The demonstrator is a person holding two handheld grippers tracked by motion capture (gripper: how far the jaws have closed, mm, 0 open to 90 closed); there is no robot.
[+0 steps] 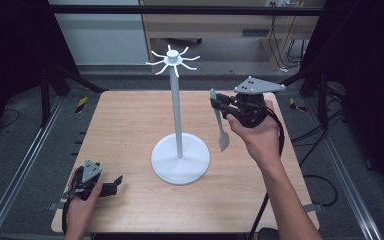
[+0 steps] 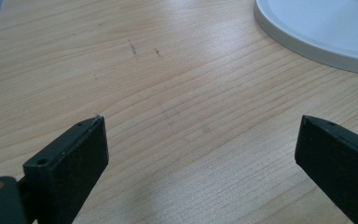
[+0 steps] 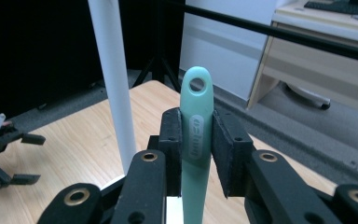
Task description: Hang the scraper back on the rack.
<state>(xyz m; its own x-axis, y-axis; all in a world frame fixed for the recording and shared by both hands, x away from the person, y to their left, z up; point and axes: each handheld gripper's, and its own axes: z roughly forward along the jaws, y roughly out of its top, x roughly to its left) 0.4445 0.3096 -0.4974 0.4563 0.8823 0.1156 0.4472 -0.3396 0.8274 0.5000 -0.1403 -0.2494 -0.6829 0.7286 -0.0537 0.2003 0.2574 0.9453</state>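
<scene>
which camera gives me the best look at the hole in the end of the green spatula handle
The right gripper view. There the spatula stands upright between the right gripper jaws, its hanging hole large and clear above them. The high view shows the whole spatula hanging blade down beside the white stand, but the hole is too small to make out.

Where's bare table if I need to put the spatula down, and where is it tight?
Bare wood lies along the table's far-left stretch, between the left edge and the stand's pole. The near-right corner, right of the stand's round base, is bare too, though the right forearm crosses above it. It is tight at the near-left corner, where the open left gripper rests, and around the base. The right gripper clamps the spatula upright.
</scene>
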